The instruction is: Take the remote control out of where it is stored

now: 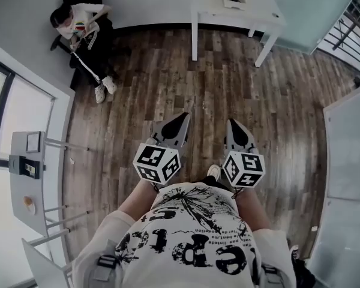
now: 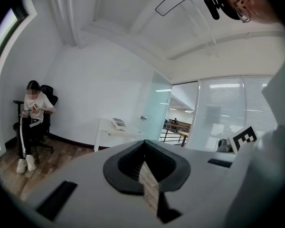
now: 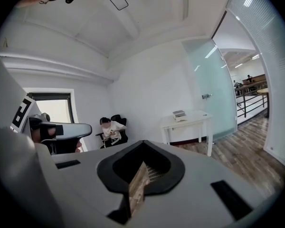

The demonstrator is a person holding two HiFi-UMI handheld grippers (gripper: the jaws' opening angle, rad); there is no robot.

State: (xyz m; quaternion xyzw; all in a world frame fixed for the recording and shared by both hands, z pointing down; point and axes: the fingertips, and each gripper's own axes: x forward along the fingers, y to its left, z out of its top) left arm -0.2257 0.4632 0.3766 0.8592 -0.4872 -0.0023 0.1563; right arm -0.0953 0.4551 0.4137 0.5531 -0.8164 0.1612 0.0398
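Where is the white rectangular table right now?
Head view, top centre-right: the white rectangular table stands against the far wall, right of the seated person.

Bright, even daylight, probably from the window (image 3: 52,109); soft shadows, strong fisheye bending, dark vignetted corners.

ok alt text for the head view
From above, a person in a white printed shirt holds the left gripper and right gripper, jaws closed and empty, over a brown wooden plank floor. Ahead stands a white table; a seated person is upper left.
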